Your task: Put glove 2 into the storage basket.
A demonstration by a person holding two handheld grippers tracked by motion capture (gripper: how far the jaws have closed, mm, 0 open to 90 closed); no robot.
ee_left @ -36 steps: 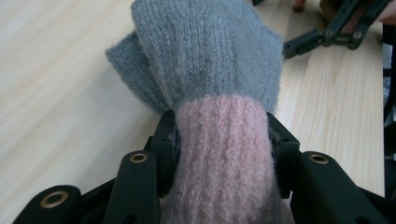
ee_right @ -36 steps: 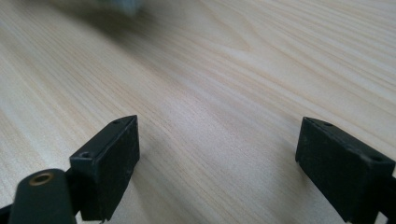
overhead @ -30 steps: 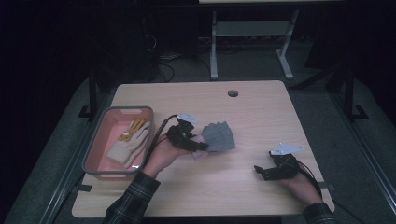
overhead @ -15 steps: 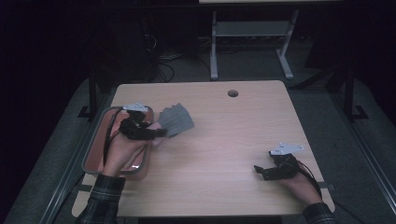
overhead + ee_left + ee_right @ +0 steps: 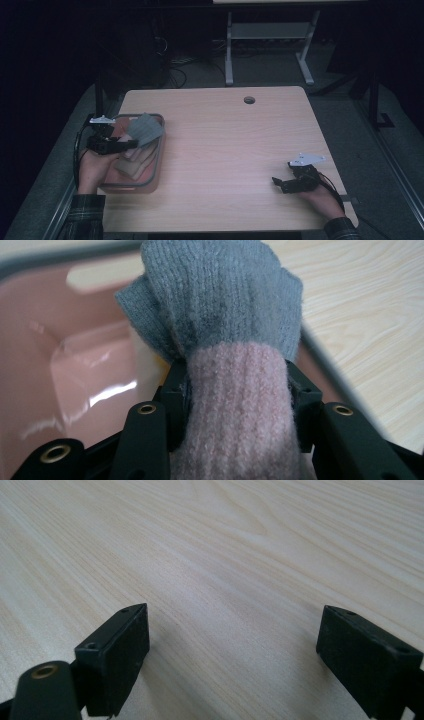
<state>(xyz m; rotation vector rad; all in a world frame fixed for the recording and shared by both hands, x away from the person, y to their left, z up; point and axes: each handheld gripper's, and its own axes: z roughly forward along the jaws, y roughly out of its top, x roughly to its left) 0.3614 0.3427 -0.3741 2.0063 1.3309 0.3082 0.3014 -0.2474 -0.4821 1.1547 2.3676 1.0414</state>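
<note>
Dim floor surrounds your pale wood tabletop [image 5: 240,150], where at the left your left gripper [image 5: 125,145] is clamped on the pink cuff of a grey knit glove [image 5: 220,300], holding it over the pink bin [image 5: 152,170], seemingly for dropping in, while your right gripper [image 5: 232,645] rests near the right edge, jaws apart and empty.

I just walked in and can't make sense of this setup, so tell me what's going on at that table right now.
A person works at a wooden table with a tool in each hand. The left tool is shut on a grey and pink knitted glove, holding it over a pink bin at the table's left side, where pale items already lie. The right tool rests open on bare tabletop near the right edge, holding nothing.
</note>
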